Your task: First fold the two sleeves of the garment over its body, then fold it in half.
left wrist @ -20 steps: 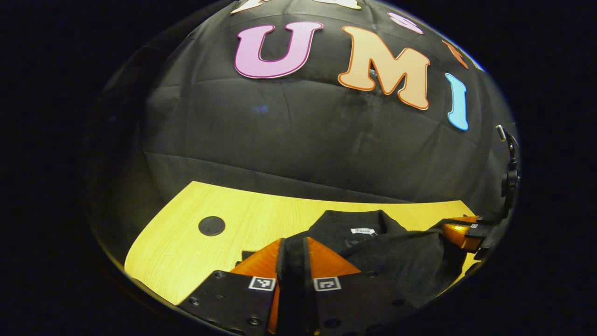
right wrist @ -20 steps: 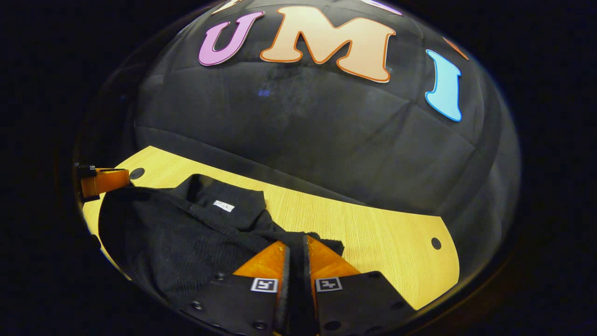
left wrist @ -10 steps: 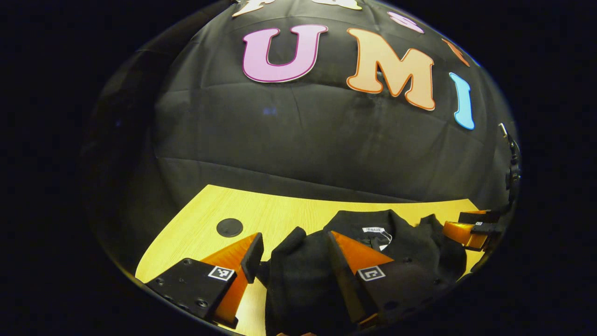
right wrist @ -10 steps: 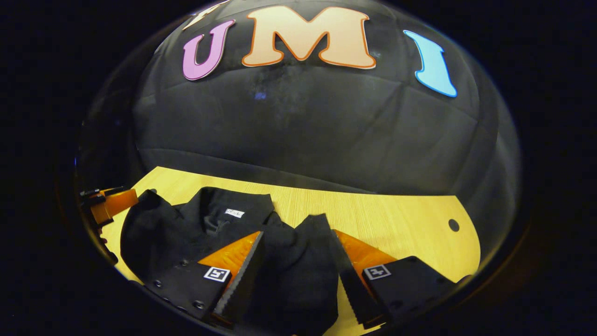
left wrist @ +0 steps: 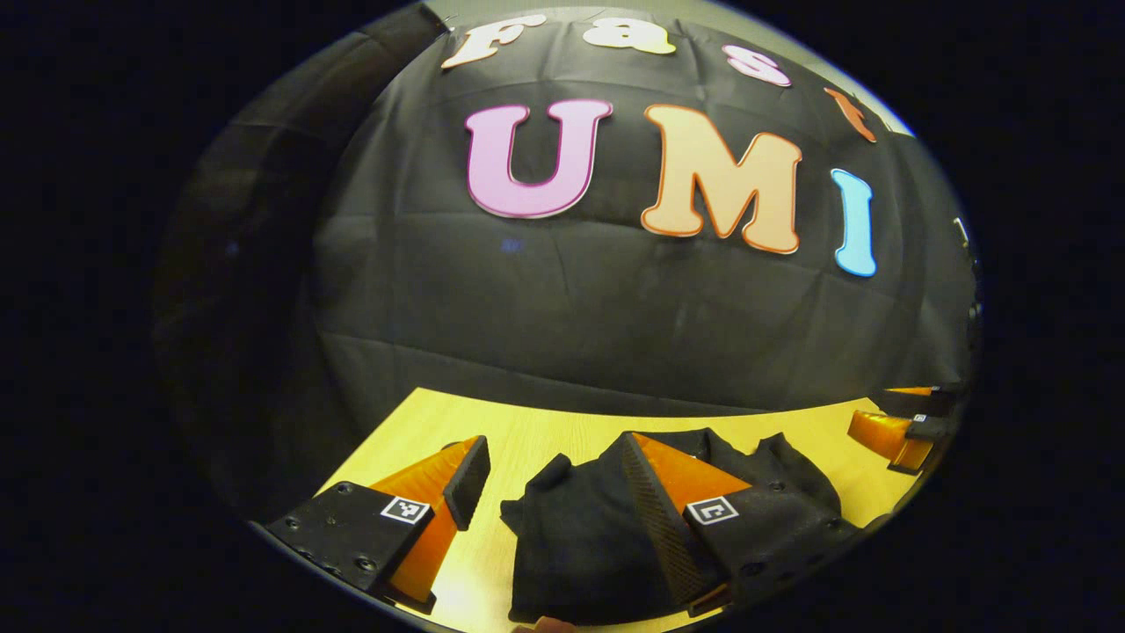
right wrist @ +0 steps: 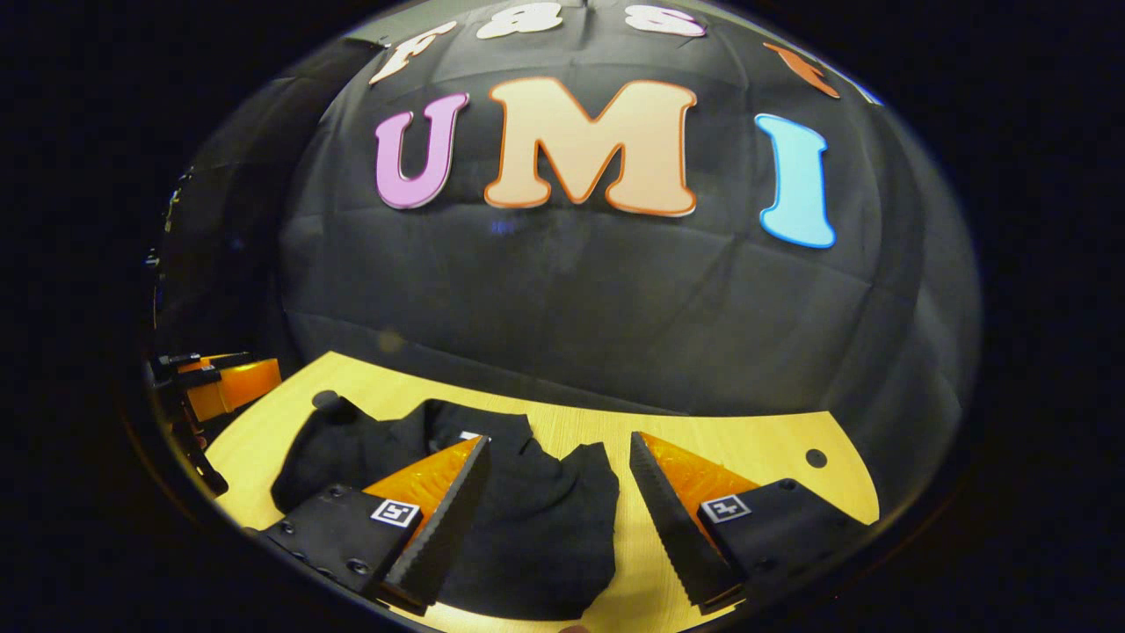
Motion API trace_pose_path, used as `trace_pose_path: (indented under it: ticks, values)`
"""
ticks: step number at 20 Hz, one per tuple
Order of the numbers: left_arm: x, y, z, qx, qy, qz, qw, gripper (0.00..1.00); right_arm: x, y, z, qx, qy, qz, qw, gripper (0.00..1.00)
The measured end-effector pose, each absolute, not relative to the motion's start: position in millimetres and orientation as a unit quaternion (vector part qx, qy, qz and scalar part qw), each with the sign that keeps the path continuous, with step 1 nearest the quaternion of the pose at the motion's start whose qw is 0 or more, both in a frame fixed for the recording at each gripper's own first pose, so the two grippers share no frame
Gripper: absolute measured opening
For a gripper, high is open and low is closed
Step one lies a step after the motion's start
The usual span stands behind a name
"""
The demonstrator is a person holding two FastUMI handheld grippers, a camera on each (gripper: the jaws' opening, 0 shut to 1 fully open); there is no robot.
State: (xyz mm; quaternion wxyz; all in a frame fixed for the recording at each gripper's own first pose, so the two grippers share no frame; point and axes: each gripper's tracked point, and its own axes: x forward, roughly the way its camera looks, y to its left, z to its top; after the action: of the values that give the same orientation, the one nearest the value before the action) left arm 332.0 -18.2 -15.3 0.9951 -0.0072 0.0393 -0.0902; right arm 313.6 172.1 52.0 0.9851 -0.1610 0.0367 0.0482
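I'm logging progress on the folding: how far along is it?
The black knit garment lies in a compact bundle on the yellow wooden table, so the folds look done. Nothing is in hand: the left gripper and right gripper are open above it. Probably only tidying remains.

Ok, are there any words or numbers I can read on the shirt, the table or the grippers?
Garment: a bit of white neck tag peeks out beside the right gripper; too small to read.
Square markers on the left gripper and on the right gripper: black-and-white patterns, not words or numbers.
Table: no writing.
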Motion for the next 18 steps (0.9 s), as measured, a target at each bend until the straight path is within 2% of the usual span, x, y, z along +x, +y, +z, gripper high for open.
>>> trace_pose_path:
  ticks: [6, 18]
  values:
    - [252.5, -21.8, 14.8, 0.002, -0.008, -0.089, 0.996, 0.90, 219.5, 143.5, 61.3, -0.137, 0.000, 0.048, 0.989, 0.99]
    - [99.9, -50.8, -15.0, 0.013, -0.002, -0.074, 0.997, 0.89, 51.5, 82.9, 6.3, -0.087, -0.019, 0.079, 0.993, 0.99]
